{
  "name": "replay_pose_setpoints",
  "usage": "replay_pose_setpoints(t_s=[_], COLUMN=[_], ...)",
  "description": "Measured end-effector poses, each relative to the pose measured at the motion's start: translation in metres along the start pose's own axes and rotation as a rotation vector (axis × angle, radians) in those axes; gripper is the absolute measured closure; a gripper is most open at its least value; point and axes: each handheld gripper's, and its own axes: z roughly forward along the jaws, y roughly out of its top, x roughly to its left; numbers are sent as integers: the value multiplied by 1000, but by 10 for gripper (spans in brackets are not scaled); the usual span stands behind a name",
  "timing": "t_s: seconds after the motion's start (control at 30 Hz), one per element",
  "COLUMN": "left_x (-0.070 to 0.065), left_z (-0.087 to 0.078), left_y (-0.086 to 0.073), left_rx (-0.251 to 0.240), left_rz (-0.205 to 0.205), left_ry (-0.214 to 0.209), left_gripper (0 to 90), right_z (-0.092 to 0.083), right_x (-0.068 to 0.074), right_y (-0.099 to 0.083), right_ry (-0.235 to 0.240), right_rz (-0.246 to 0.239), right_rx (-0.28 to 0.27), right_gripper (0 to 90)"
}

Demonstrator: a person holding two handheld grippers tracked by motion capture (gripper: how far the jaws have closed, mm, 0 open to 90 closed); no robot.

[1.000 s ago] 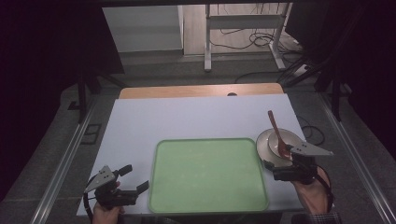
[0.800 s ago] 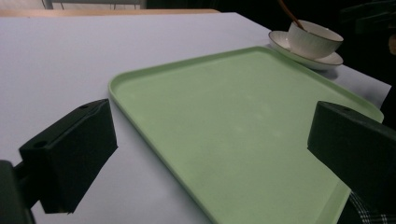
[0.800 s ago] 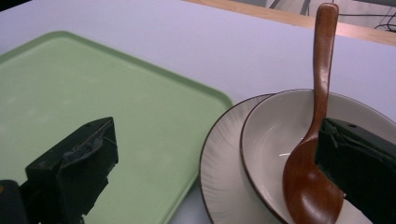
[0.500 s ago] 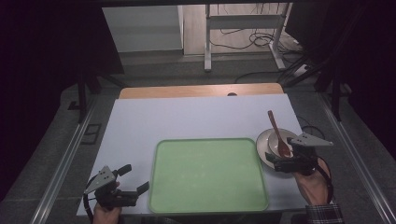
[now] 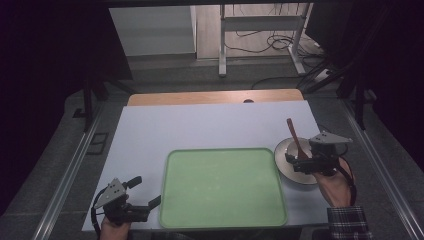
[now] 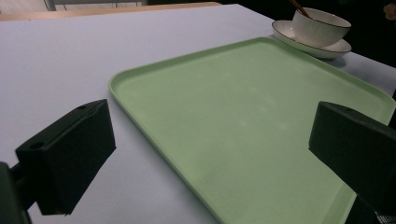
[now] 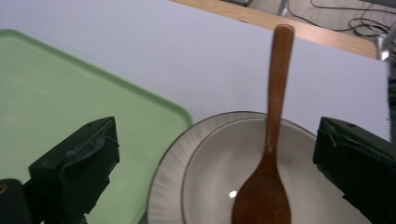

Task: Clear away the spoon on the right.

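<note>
Overhead, right gripper (image 5: pixel 296 161) fingers wide above bowl (image 7: pixel 243 172) and spoon (image 7: pixel 270 154), left gripper (image 5: pixel 145 192) fingers wide, empty, at tray (image 5: pixel 222 187) edge.

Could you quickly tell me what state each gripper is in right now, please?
Left gripper: open, holding nothing, beside the green tray.
Right gripper: open, holding nothing, above the bowl with the wooden spoon.

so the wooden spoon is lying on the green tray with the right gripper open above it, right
Not quite. The wooden spoon rests in the bowl on its plate, beside the green tray, as the right gripper view shows. The right gripper is open above it.
</note>
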Motion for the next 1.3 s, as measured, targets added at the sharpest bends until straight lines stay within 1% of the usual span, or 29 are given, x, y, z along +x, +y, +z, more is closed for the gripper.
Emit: replay_pose_setpoints(t_s=[0.07,0.13,0.2,0.27,0.33,0.37,0.4,0.47,0.5,0.57,0.63,0.67,0.7,0.8,0.87,0.93,1.0,1.1,1.13,1.2,1.3], left_x=[0,0,-1,-2,-3,-3,-2,-1,-1,-2,-2,-2,-2,-1,-1,-1,-1,-1,-1,-1,-1], left_z=[0,1,2,2,2,2,1,1,1,1,1,1,1,1,1,1,0,0,0,0,0], left_y=[0,0,0,0,0,0,0,0,0,0,0,0,0,0,0,0,0,0,0,0,0], left_rx=[0,6,14,19,16,15,11,9,9,10,11,11,10,9,9,7,7,7,7,7,8], left_rz=[-1,3,11,21,24,23,19,13,13,16,18,18,17,15,15,15,14,14,15,16,17], left_ry=[-1,-5,-7,-1,3,4,5,5,6,7,7,8,9,10,11,13,13,14,14,15,16], left_gripper=[2,2,2,2,2,2,2,2,2,2,2,2,2,3,3,4,4,4,4,5,5], right_z=[3,7,12,15,20,21,25,26,29,32,35,39,39,42,44,46,49,52,54,57,61], right_x=[-2,-5,-6,-8,-10,-11,-14,-15,-17,-19,-22,-24,-24,-29,-31,-33,-34,-36,-36,-38,-40], right_y=[3,5,7,9,12,13,15,16,17,19,21,23,23,26,28,31,34,37,39,41,45], right_ry=[-9,1,-3,-4,-8,-10,-15,-19,-16,-11,-10,-17,-17,-41,-44,-59,-69,-75,-78,-77,-83], right_rz=[11,23,27,32,49,55,71,79,93,99,96,102,102,120,130,131,120,104,107,95,95], right_rx=[20,54,82,90,108,112,123,129,141,151,168,184,184,195,195,201,208,218,230,241,254], right_gripper=[15,15,16,15,16,15,16,16,19,25,50,90,90,185,277,350,419,468,481,508,570])
